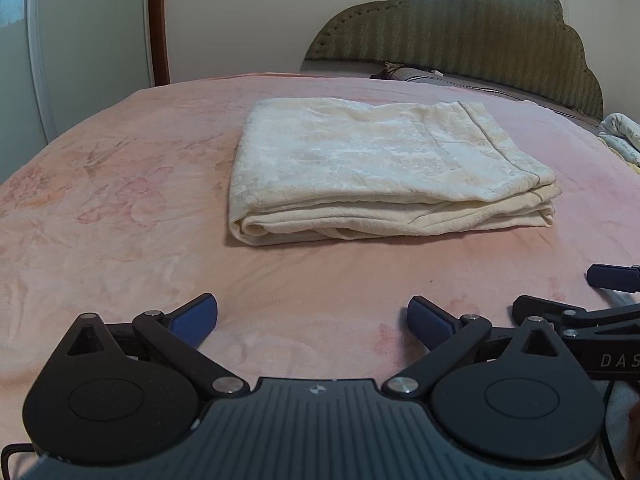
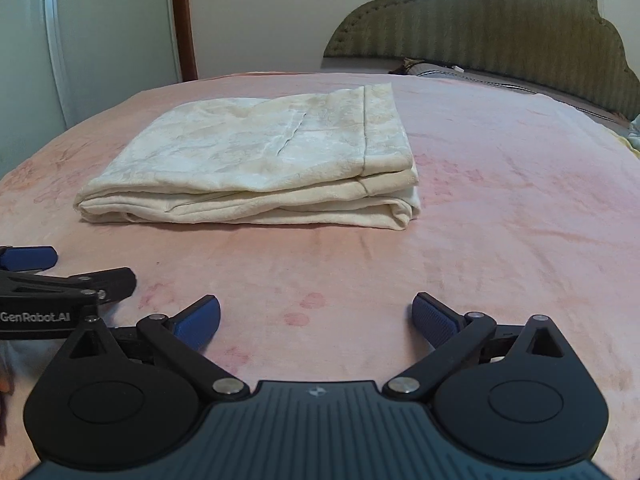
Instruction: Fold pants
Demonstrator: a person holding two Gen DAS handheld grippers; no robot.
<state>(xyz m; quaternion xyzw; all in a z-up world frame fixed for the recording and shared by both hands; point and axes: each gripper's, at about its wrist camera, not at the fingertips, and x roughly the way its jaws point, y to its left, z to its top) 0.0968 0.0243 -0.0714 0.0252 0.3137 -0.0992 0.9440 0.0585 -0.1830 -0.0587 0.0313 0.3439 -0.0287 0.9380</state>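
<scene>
Both the left gripper (image 1: 312, 320) and right gripper (image 2: 316, 320) are spread wide, gripping nothing. The cream, patterned, soft fabric pants (image 1: 384, 168), folded into a thick rectangle, lie ahead of both jaws; likely light and floppy, best pinched at the near layered edge.

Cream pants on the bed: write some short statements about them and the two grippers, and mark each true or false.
1. The cream pants lie folded in a stacked rectangle on the pink blanket. True.
2. The left gripper is clamped on the pants. False: it is open, short of them.
3. The right gripper is open and empty. True.
4. The pants hang over the headboard. False: they lie on the blanket, apart from it.
</scene>
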